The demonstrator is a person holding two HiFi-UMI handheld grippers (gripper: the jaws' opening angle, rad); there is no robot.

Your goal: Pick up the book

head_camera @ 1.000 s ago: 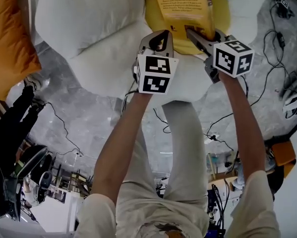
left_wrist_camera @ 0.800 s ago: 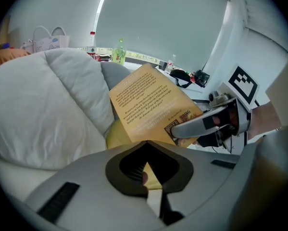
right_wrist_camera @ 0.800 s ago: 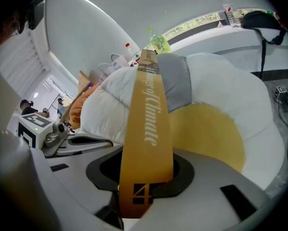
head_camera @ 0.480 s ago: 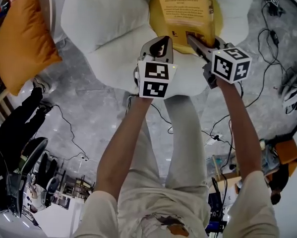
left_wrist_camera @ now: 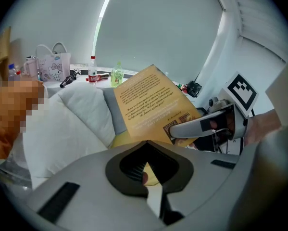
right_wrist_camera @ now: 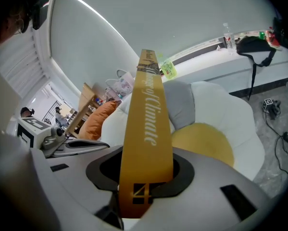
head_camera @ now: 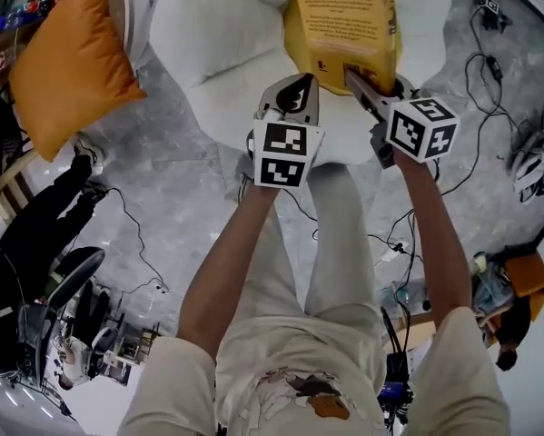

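Observation:
The yellow book [head_camera: 344,16] is held in the air above a white flower-shaped armchair [head_camera: 226,53]. My right gripper [head_camera: 355,78] is shut on its lower edge. In the right gripper view the book's spine [right_wrist_camera: 147,114] runs upward from between the jaws of the right gripper [right_wrist_camera: 144,154]. To the left of the book, level with its lower edge and apart from it, my left gripper [head_camera: 299,82] is shut with nothing in it. The left gripper view shows the left gripper [left_wrist_camera: 146,142] with its tips together and the book's back cover [left_wrist_camera: 151,105] beyond them, with the right gripper's finger [left_wrist_camera: 201,126] on it.
A round yellow cushion [head_camera: 294,39] lies in the armchair's middle. An orange pillow [head_camera: 72,62] rests on a chair at the left. Cables [head_camera: 471,153] and shoes [head_camera: 530,166] lie on the grey floor. A shelf [left_wrist_camera: 129,72] with bottles [left_wrist_camera: 93,73] and a bag [left_wrist_camera: 52,64] runs behind the armchair.
Both grippers have risen together, the right one carrying the book up away from the yellow cushion. The armchair and floor look farther below.

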